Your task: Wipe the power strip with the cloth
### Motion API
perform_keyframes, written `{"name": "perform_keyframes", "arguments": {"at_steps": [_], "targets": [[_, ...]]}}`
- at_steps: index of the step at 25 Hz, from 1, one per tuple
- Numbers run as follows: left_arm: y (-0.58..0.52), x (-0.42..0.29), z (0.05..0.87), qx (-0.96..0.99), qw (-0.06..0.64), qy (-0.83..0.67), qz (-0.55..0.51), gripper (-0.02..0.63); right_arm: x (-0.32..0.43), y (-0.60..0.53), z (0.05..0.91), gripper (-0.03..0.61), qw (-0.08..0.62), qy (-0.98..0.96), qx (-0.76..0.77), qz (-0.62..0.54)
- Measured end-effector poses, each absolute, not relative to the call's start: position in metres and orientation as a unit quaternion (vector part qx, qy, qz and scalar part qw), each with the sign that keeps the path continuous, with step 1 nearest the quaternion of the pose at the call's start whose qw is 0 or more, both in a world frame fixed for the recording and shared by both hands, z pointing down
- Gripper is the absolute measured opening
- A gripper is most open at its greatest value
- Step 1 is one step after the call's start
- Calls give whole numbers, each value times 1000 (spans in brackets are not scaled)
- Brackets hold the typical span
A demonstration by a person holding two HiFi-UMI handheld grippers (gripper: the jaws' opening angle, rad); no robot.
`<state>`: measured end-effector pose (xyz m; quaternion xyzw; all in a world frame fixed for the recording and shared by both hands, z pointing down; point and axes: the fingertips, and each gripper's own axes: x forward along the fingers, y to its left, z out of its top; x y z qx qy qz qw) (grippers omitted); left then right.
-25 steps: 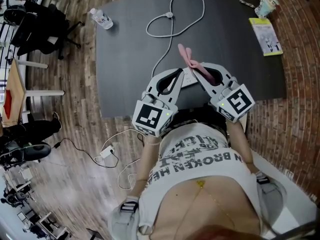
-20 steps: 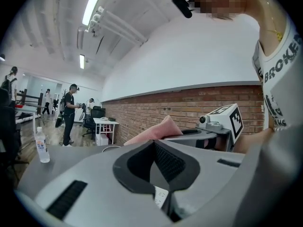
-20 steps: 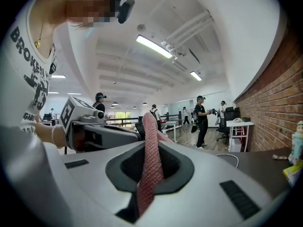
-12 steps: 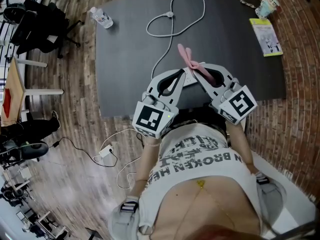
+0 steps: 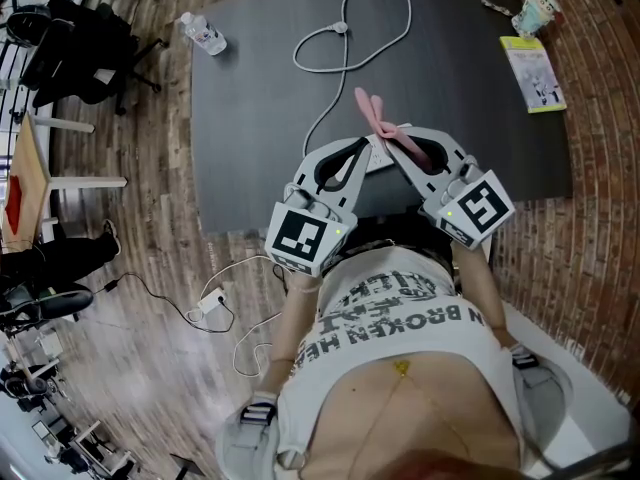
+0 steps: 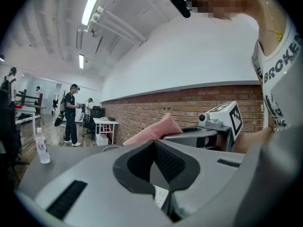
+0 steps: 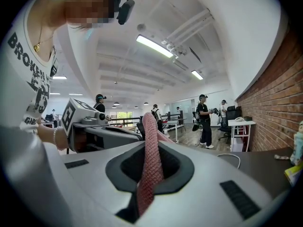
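Two grippers angled in toward each other like an upside-down V, tips nearly meeting just past the near edge of the dark table. Both forearms come straight out from the person's torso, marker cubes sitting closest to the body.

Left gripper: jaws look pressed together with a sliver of the white power strip caught between them. You can see the socket holes low down in the left gripper view. The strip lies on the table right between the two gripper tips, and its cord loops away toward the far side.

Right gripper: jaws clamped on the pink cloth, which runs up through the pads and sticks out past the tips. From overhead the loose end of the cloth pokes out over the table just beyond the strip.

Other stuff around: a water bottle at the far left corner of the table and a yellow-green booklet over on the far right, both well apart from the grippers.
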<state>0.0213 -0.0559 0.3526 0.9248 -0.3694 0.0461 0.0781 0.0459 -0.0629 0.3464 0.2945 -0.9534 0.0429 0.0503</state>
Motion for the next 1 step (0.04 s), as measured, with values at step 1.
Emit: {"name": "perform_keyframes", "arguments": {"at_steps": [1], "targets": [[-56,21,352,925,78,-370,46,8,46,-63,347,16,50,-953,294,43]]}}
